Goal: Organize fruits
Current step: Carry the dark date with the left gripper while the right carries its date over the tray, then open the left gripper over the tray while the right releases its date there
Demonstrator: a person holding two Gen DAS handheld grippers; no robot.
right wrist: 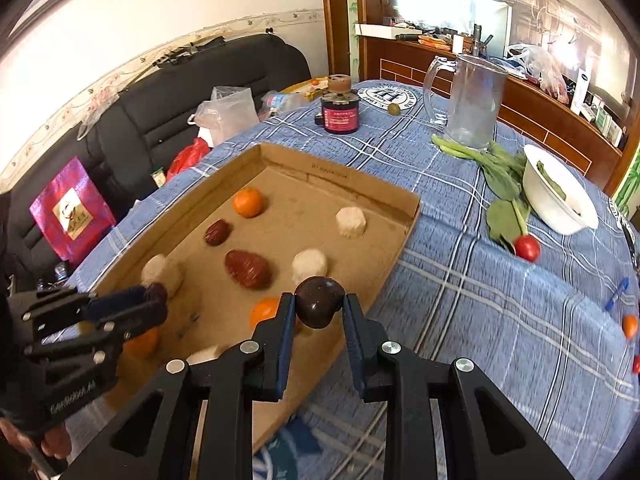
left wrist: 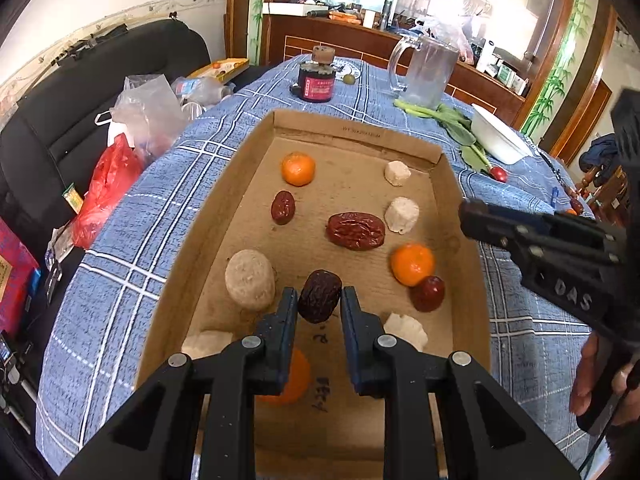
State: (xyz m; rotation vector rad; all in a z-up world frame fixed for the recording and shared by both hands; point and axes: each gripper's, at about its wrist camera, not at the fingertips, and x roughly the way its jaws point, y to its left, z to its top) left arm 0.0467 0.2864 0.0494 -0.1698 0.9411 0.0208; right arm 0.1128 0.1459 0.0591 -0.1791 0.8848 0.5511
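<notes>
Both grippers carry a date over the box; the sorting looks barely begun.

The left gripper (left wrist: pixel 319 300) pinches a dark wrinkled date (left wrist: pixel 319 296) above the near end of the cardboard box (left wrist: pixel 208 216), and the right gripper (right wrist: pixel 319 312) pinches a rounder dark date (right wrist: pixel 319 306) just over the box's right wall. Inside, the fruit lies scattered and unsorted: oranges (left wrist: pixel 298 168) far and near, a big red date (left wrist: pixel 355 230) in the middle, a smaller one (left wrist: pixel 283 207) beside it, pale chunks (left wrist: pixel 250 279) dotted around. Nothing is grouped by kind yet, so I judge most of the work is left. Out on the blue cloth (right wrist: pixel 460 280) an orange (right wrist: pixel 629 325) and a radish with greens (right wrist: pixel 526 247) sit apart.
</notes>
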